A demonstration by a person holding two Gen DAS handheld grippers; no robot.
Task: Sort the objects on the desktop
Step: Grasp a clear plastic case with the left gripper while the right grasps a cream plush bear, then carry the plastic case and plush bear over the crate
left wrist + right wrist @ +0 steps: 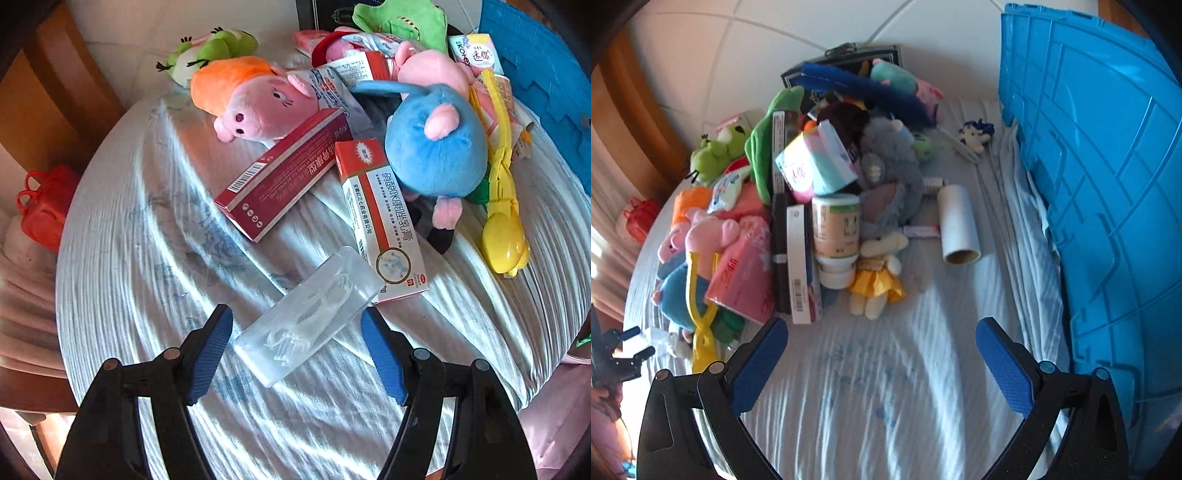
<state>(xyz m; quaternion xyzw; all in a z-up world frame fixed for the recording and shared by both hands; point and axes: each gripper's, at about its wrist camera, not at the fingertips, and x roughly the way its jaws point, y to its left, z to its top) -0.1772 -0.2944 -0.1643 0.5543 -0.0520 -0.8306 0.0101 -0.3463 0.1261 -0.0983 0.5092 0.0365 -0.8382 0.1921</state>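
Note:
My left gripper (297, 319) is open, its blue pads on either side of a clear plastic box of floss picks (308, 317) lying on the striped cloth; the pads do not touch it. Behind it lie a white-and-red ointment box (382, 221), a dark red box (280, 173), a blue plush pig (436, 144) and an orange-and-pink plush pig (255, 99). My right gripper (882, 332) is open and empty above bare cloth, in front of a heap of toys, boxes and a supplement bottle (836, 236). A small doll in a yellow dress (877, 277) lies nearest to it.
A big blue plastic crate (1108, 184) stands along the right side; it also shows in the left wrist view (546, 74). A yellow plastic clamp toy (502, 206), a white paper roll (958, 225) and a green frog plush (716, 151) lie around. A red basket (44, 210) sits beyond the left edge.

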